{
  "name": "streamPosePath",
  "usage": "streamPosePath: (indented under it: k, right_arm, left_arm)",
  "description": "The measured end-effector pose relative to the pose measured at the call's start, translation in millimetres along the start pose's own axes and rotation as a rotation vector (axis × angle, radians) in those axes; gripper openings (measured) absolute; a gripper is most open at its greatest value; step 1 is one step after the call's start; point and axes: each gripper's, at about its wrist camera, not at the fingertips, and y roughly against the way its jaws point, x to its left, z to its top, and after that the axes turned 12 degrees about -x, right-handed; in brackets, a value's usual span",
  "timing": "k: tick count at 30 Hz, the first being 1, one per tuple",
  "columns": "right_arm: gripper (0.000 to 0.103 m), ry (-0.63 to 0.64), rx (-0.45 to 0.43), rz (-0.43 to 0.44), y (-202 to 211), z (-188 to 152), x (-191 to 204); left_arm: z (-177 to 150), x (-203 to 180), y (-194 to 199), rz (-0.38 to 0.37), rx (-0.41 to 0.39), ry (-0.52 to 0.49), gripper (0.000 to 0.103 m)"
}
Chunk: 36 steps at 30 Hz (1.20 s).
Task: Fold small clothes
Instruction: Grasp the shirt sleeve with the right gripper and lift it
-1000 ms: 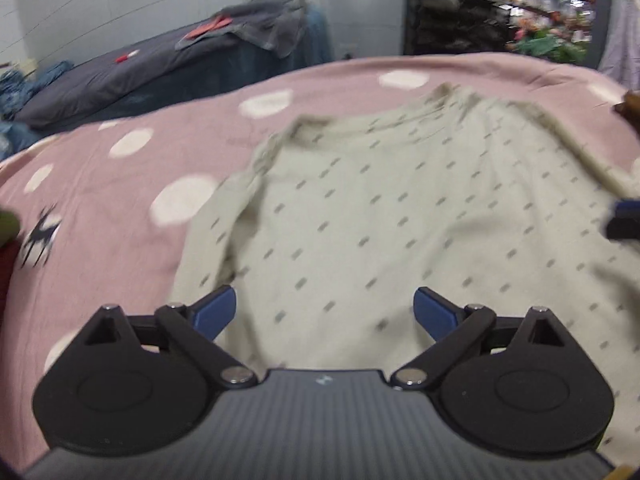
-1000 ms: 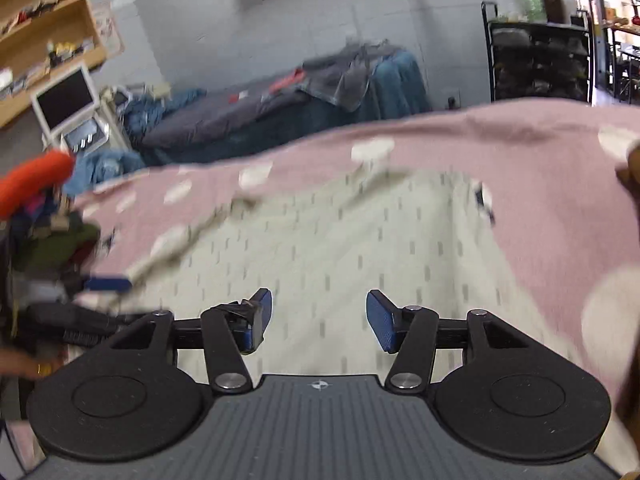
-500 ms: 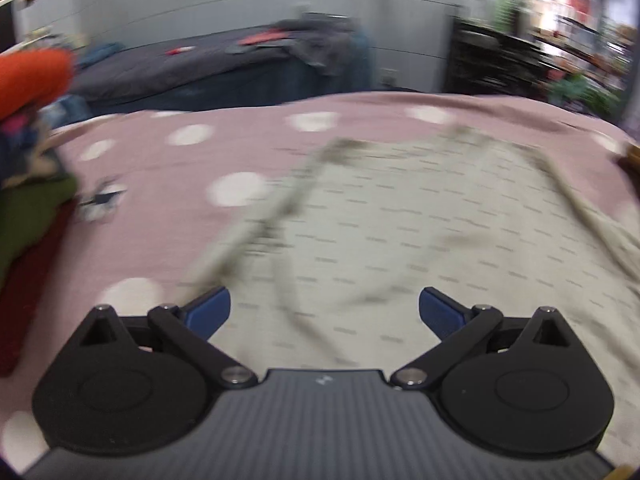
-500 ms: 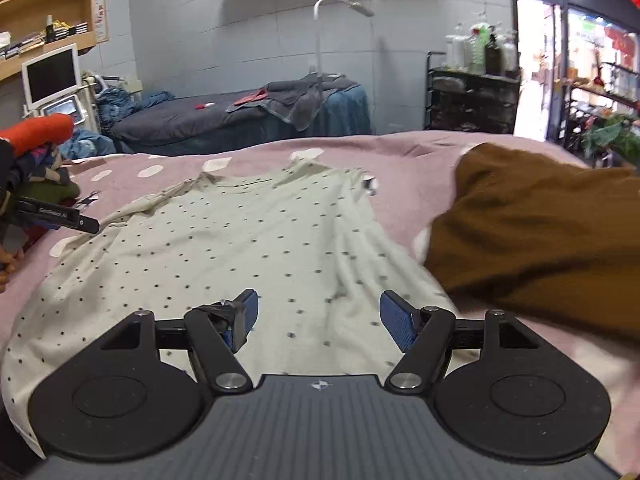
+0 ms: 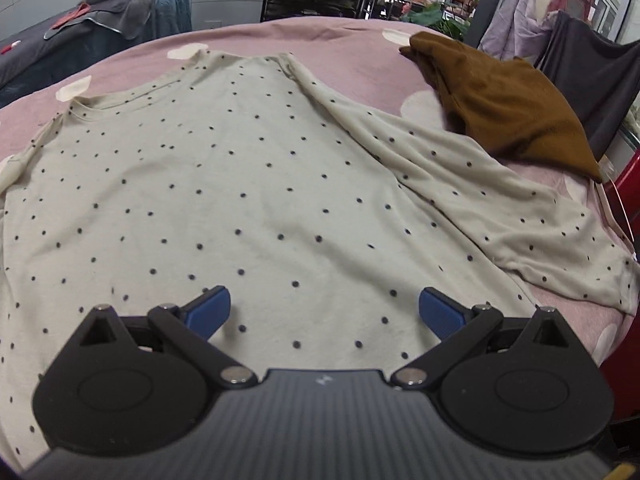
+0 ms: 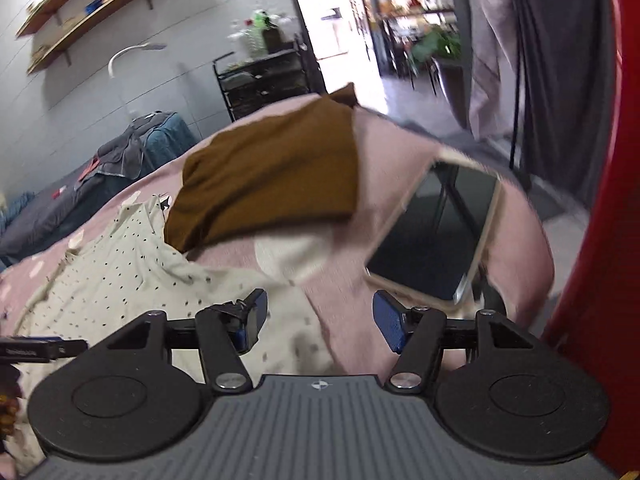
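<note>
A cream polka-dot shirt [image 5: 248, 184] lies spread flat on a pink bedcover with pale spots [image 5: 352, 44], neckline at the far end and one sleeve trailing toward the right edge. The left gripper [image 5: 324, 308] hangs over the shirt's near hem, its blue-padded fingers spread wide and holding nothing. The right gripper [image 6: 316, 320], likewise parted and empty, hangs near the bed's right edge, where a folded brown garment [image 6: 272, 172] rests just beside the shirt and a dark tablet [image 6: 436, 236] lies nearby.
</note>
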Motion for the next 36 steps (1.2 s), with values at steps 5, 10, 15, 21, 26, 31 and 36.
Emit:
streamPosePath:
  k: [5, 10, 15, 21, 26, 31, 36]
  right_arm:
    - [0.099, -0.095, 0.063, 0.001, 1, -19, -5]
    - [0.098, -0.046, 0.062, -0.013, -1, -24, 0]
    - [0.072, 0.027, 0.055, -0.054, 5, -24, 4]
    - [0.070, 0.118, 0.021, -0.085, 14, -25, 12]
    - [0.070, 0.109, 0.056, -0.054, 6, -27, 13]
    - [0.061, 0.202, 0.039, -0.032, 12, -31, 29]
    - [0.022, 0.164, 0.071, 0.012, 5, -34, 33]
  left_arm:
    - [-5, 3, -4, 0.013, 0.032, -0.007, 0.103]
    - [-11, 4, -4, 0.025, 0.032, -0.006, 0.103]
    - [-13, 0, -5, 0.034, 0.033, -0.036, 0.103]
    - [-13, 0, -6, 0.031, 0.031, -0.040, 0.103]
    - [-13, -1, -6, 0.031, 0.029, -0.047, 0.103]
    - [-15, -1, -6, 0.029, 0.021, -0.053, 0.103]
    - [-16, 1, -4, 0.022, 0.013, -0.055, 0.103]
